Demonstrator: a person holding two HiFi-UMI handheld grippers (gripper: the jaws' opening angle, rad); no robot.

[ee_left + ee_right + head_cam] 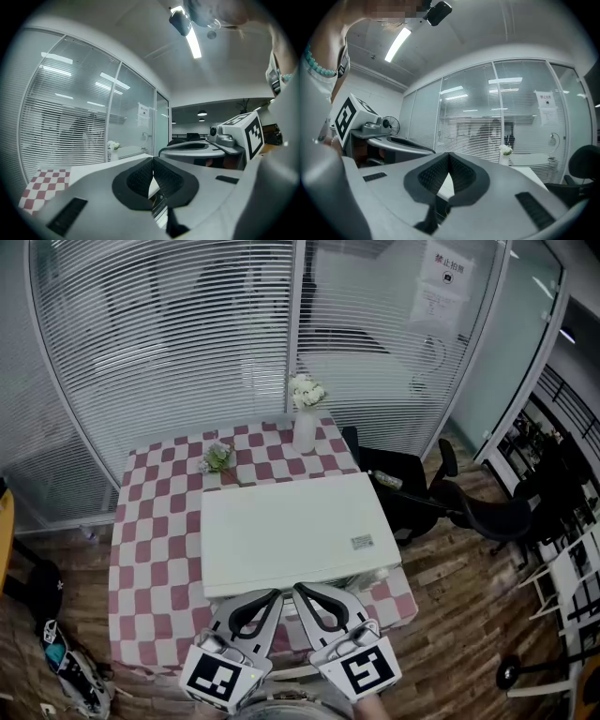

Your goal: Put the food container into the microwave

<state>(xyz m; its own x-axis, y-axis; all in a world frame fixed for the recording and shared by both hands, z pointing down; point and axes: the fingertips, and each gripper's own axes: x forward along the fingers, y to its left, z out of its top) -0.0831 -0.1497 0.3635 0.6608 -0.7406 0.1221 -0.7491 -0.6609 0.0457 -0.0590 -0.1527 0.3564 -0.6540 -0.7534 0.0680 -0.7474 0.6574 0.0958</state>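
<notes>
Before the table [150, 549], both claws hang low, side by side, near the front of the white microwave [295, 531]. The left claw [153, 169] has its jaws pressed together on nothing, and the right claw [449, 165] likewise. No food container shows in any view, nor does the microwave's door. The task looks barely begun. Next, the door likely needs opening and the container finding, then one claw must spread to grip it.

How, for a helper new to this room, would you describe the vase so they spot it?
Find the table with the red-checked cloth; a white microwave sits on it. Behind the microwave, near the table's far edge, stands the vase: tall, white, holding white flowers, unlike the low posy lying to its left.
</notes>
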